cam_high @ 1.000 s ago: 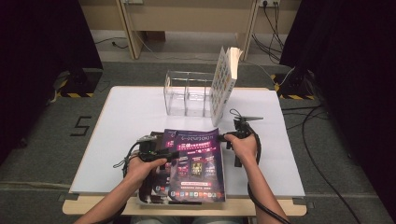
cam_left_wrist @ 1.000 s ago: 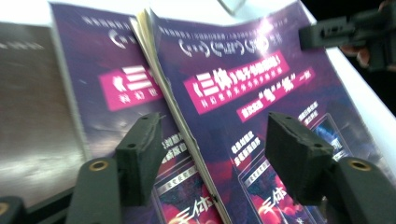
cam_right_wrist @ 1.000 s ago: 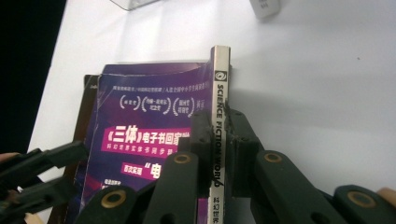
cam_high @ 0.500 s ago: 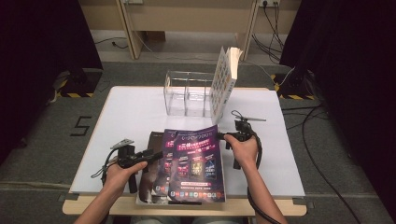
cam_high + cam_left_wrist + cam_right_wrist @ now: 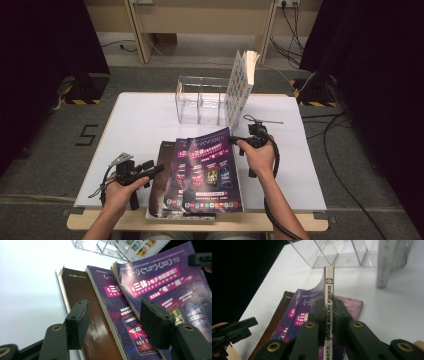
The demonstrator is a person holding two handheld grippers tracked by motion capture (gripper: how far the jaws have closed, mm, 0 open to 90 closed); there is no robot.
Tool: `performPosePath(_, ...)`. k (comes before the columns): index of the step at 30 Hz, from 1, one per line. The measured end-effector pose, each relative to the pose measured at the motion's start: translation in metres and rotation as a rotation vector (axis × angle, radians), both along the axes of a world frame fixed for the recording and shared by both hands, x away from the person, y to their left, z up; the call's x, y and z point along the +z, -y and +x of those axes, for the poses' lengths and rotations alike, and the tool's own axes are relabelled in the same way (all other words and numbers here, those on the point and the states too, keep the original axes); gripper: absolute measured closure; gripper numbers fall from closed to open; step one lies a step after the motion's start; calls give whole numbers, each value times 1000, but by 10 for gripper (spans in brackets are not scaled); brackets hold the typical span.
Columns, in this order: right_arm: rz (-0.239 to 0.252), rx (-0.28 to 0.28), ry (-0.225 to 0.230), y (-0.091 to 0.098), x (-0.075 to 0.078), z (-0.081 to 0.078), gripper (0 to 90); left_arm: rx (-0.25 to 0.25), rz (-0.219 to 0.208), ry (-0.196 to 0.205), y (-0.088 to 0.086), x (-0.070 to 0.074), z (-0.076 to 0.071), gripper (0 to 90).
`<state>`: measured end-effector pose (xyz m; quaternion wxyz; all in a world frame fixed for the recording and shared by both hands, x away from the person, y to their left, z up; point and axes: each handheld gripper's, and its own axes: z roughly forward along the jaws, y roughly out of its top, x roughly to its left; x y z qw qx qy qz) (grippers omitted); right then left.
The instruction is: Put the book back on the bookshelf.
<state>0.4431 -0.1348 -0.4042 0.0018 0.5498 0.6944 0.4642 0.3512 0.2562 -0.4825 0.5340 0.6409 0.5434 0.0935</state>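
The right gripper point(image 5: 329, 312) is clamping the spine of the top magazine point(image 5: 210, 167) and tipping that edge up off the stack at the table's point(image 5: 135, 125) six o'clock edge. In the right gripper view the spine, reading SCIENCE FICTION WORLD, is standing upright between the two pads.

The left gripper point(image 5: 113, 322) is hanging at the nine o'clock side of the stack, touching nothing. Its jaws have just been closing slightly but are standing apart, with nothing between them.

Judged step: lifting one magazine clear for filing in the clear acrylic rack point(image 5: 200, 102) at twelve o'clock. The next move is calling for a continued rise, keeping the spine vertical, then travel toward a free slot of the rack.

Count:
- Magazines with purple covers: two, the lifted one and a second magazine point(image 5: 110, 305) under it.
- Brown book point(image 5: 82, 300): one, at the bottom.
- White booklet point(image 5: 239, 85): one, leaning in the rack's three o'clock end.
- Racks: one.
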Motion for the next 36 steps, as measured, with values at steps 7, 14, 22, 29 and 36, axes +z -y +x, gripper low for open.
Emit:
performPosePath(7, -12, 13, 90, -10, 21, -4, 838, 18, -5, 10, -3, 0, 0, 411)
performPosePath(14, -4, 2, 157, -13, 36, -6, 837, 46, -3, 17, -8, -2, 1, 413)
performPosePath(22, 14, -50, 271, -15, 62, -8, 837, 56, -1, 9, -10, -8, 0, 414)
performPosePath(29, 17, -97, 351, -20, 84, -3, 837, 58, -4, 9, -10, -9, 1, 413)
performPosePath(36, 23, -151, 416, -24, 102, 5, 837, 61, -8, 15, -11, -9, 0, 413)
